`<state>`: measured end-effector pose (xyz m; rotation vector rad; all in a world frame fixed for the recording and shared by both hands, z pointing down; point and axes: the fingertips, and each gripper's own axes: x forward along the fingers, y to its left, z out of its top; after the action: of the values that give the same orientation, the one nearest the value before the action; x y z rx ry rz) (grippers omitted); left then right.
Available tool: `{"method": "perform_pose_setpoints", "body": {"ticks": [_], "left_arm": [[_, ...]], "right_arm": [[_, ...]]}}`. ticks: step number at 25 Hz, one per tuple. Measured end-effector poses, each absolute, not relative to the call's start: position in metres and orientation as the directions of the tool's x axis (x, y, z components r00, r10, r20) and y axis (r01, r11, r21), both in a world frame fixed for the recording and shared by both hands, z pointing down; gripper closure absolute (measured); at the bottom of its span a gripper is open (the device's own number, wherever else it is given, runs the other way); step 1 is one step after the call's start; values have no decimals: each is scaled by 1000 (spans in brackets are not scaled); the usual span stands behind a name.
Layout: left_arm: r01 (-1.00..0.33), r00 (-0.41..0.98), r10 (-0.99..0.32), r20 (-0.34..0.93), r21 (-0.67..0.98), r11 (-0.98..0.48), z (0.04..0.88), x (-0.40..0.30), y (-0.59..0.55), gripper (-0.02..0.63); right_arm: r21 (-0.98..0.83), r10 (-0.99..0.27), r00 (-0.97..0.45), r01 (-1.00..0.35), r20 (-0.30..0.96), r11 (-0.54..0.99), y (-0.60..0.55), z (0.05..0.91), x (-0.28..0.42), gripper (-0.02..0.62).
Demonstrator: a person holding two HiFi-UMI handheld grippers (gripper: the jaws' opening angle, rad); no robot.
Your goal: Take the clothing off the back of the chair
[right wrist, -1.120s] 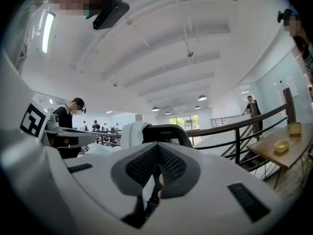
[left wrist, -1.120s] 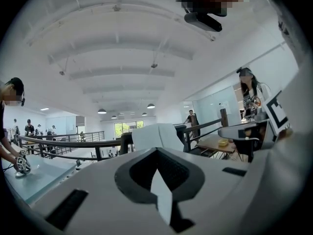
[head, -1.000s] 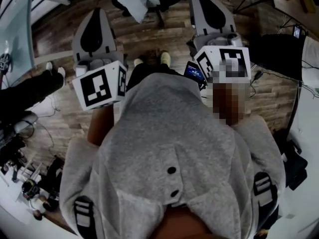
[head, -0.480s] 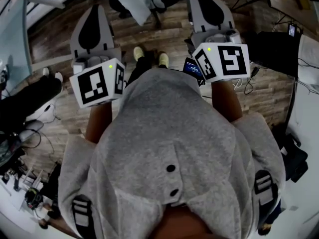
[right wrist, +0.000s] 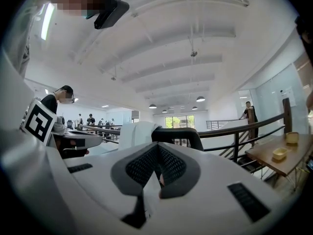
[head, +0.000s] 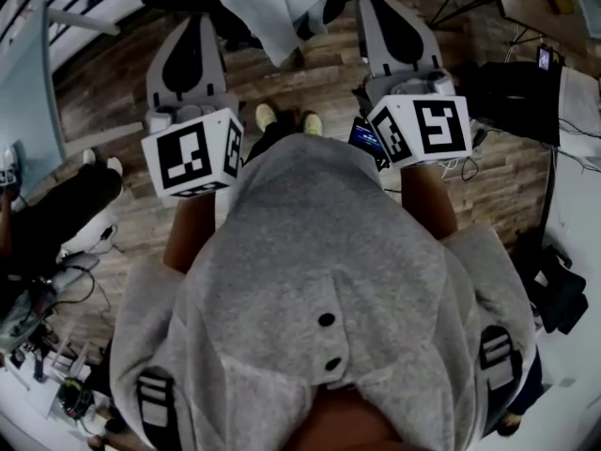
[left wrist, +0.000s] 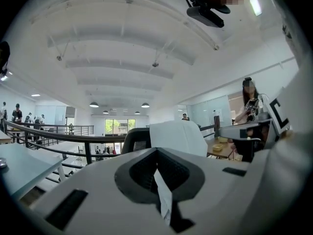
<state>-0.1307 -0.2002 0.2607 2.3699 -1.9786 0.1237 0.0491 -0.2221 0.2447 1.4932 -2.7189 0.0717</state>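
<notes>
A white garment (head: 272,7) hangs over the back of a black office chair (head: 319,7) at the top of the head view, just beyond both grippers. The left gripper (head: 192,24) and the right gripper (head: 377,0) are held level side by side, pointing at the chair, each with its jaws together and nothing held. In the left gripper view the garment (left wrist: 176,137) covers the right part of the chair back (left wrist: 136,141) above the shut left gripper (left wrist: 156,152). In the right gripper view the garment (right wrist: 134,133) hangs left of the bare chair back (right wrist: 178,135) above the shut right gripper (right wrist: 157,148).
A glass desk (head: 28,83) and a seated person's dark legs (head: 56,186) are at the left. A black bag (head: 526,92) and floor cables lie at the right. A railing (right wrist: 244,131) and a wooden table (right wrist: 283,153) stand beyond the chair.
Both grippers have moved forward toward the chair. The chair and its white garment now show larger and nearer at the top of the head view.
</notes>
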Motion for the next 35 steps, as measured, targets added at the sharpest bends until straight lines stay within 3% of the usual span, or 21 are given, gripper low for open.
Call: {"method": "perform_pose_setpoints", "body": {"ticks": [10,13,24,35], "left_arm": [[-977,211,-972,107,24,-210,273,-150,-218,594],[-976,218,-970,104,32,-216,268,-154,-222,594],[-977,211,-971,110,46,-207,270,-168,-235,594],[-975,220,-968,121,55,-214,279,-182,-239,594]], "right_arm": [[-32,-833,-547,-837,77,547,-228,248,21,584],[-40,-819,-568,-823,81,567,-232,240,14,483],[-82,-803,-588,-809,98,582,-245,242,-1,406],[-85,-763,-625,-779,165,621,-251,256,-30,273]]}}
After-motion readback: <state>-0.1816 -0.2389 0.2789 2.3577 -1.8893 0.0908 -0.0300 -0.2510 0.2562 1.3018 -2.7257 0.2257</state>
